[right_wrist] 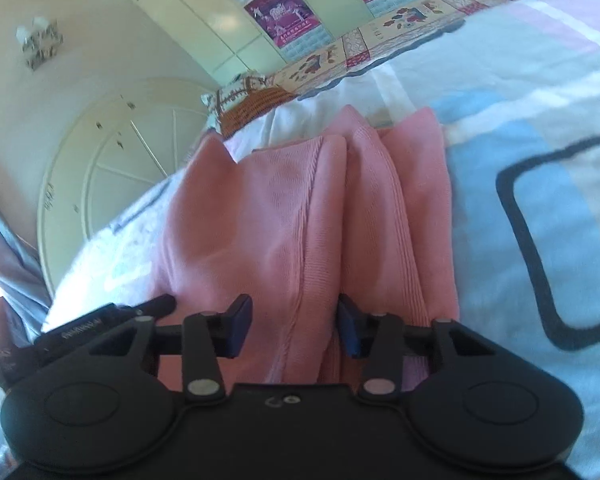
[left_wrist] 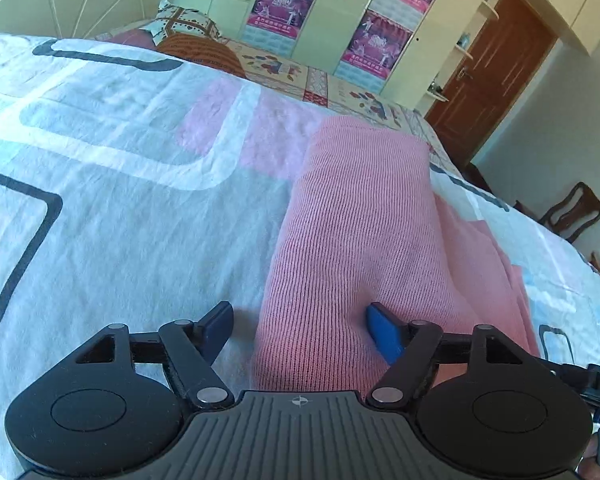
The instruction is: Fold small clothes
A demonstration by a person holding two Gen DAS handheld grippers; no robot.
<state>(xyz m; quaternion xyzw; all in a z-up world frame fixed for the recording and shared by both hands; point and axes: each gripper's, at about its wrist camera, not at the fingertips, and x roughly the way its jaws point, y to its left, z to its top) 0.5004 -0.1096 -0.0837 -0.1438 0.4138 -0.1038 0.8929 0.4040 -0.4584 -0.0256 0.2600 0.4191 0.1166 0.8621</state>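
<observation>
One pink ribbed knit garment [left_wrist: 356,216], folded lengthwise, on patterned bedsheet [left_wrist: 120,208]

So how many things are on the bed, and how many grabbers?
Pink knitted garment: 1
Pillows, a patterned pillow and an orange-brown pillow: 2
Bedsheet with grey, white and pink blocks: 1
Grippers, the left gripper and the right gripper, both open over the garment: 2
Total: 6

garment [left_wrist: 352,216]: pink ribbed knit | bedsheet [left_wrist: 112,200]: white with grey, pink blocks, dark outlines | my pads [left_wrist: 384,332]: blue | door [left_wrist: 496,68]: brown
</observation>
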